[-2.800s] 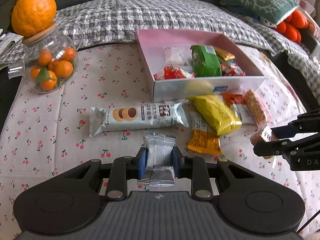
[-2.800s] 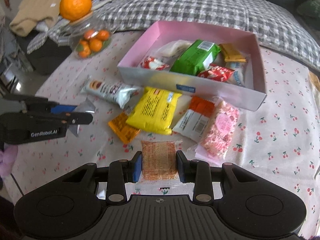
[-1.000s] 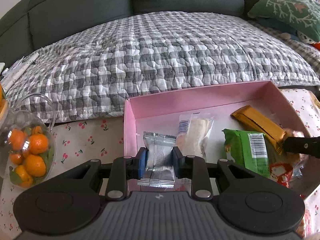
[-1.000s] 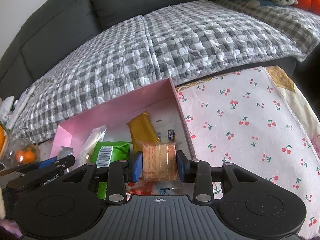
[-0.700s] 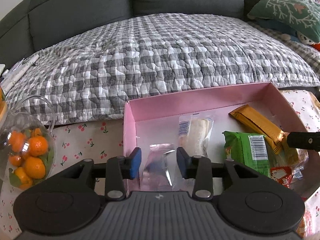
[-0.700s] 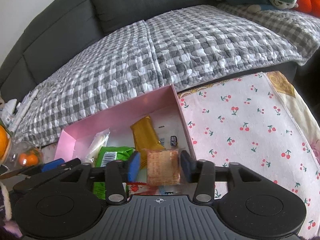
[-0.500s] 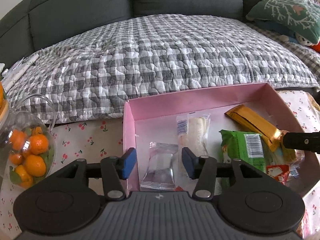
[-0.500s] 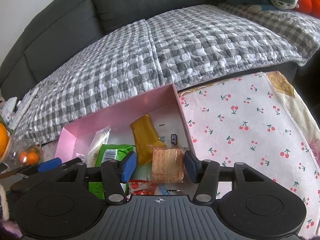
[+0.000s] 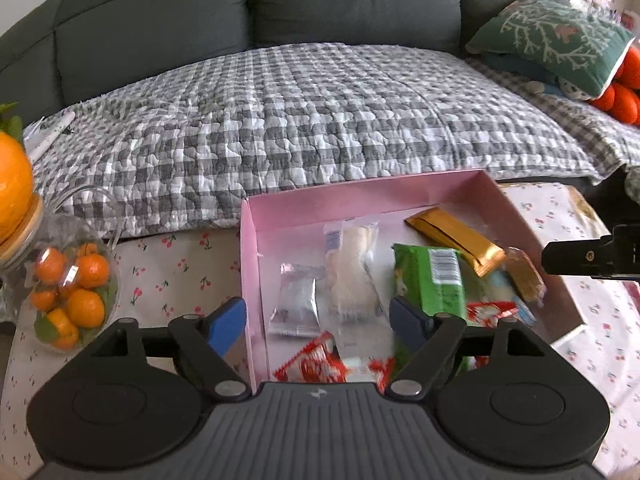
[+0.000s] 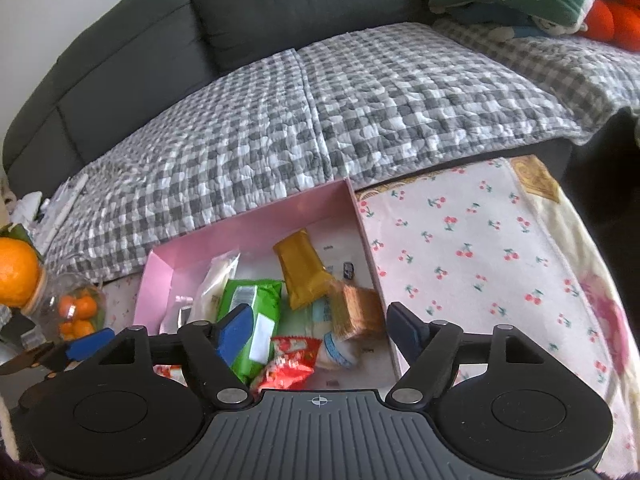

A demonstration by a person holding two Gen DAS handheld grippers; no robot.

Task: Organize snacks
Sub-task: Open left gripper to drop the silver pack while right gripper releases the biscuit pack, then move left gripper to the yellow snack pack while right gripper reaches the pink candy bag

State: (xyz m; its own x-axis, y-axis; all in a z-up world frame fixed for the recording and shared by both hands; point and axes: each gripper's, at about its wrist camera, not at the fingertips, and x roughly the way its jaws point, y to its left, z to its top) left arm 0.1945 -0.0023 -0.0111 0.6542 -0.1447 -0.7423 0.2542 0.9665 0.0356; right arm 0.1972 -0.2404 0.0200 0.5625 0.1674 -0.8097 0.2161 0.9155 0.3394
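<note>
The pink box (image 9: 360, 196) holds several snacks. A silver packet (image 9: 296, 304) lies loose at its left side, below my left gripper (image 9: 318, 322), whose jaws are opening with nothing pressed between the pads. A brown cracker packet (image 10: 356, 312) lies against the box's right wall, under my right gripper (image 10: 320, 330), whose jaws are also opening and grip nothing. A green packet (image 10: 252, 312), a gold bar (image 10: 302, 276), a pale bun packet (image 9: 352, 272) and red wrappers (image 10: 292, 364) share the box. The right gripper's finger (image 9: 588, 258) shows at the right edge of the left wrist view.
A glass jar of small oranges (image 9: 68, 292) with a big orange (image 9: 12, 184) on its lid stands left of the box. The cherry-print cloth (image 10: 480, 248) spreads to the right. Behind lie a checked quilt (image 9: 320, 120) on a dark sofa and a green pillow (image 9: 552, 36).
Both grippers opened over the box: the silver packet dropped from the left one, the cracker packet from the right. Both have since lifted and drawn back a little.
</note>
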